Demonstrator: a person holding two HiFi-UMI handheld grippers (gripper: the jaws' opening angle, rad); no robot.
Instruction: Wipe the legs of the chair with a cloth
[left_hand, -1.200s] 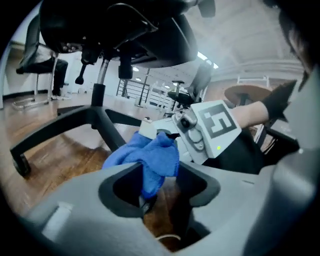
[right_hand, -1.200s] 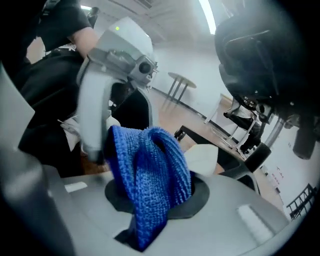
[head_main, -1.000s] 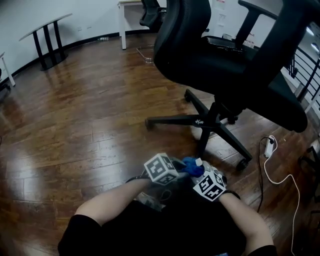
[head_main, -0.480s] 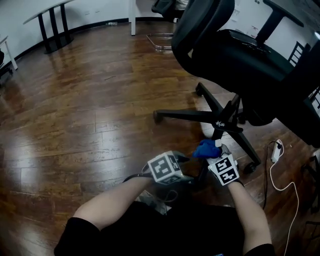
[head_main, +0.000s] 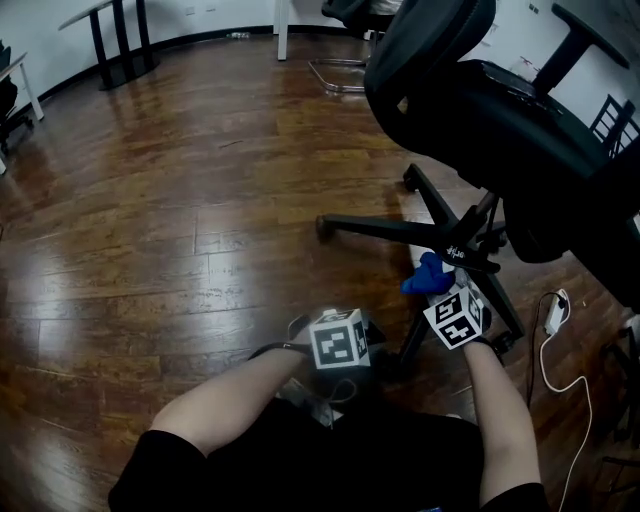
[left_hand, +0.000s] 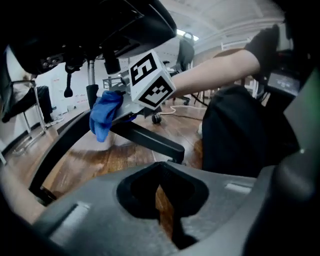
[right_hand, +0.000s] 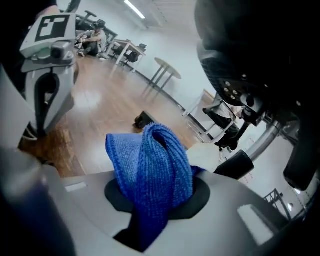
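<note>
Blue against black and brown
Ribbed blue cloth (head_main: 425, 272), black chair (head_main: 470, 100), glossy brown plank floor (head_main: 180, 200).

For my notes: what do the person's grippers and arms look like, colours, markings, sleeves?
The left gripper and the right gripper have matte grey plastic bodies with a black recess round the jaws. Each carries a white cube with black square markers: left cube, right cube. Forearms are bare below a black short-sleeved top.

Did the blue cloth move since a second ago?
Yes. The blue knitted cloth in the right gripper moved forward, closer to the black chair's base hub.
</note>
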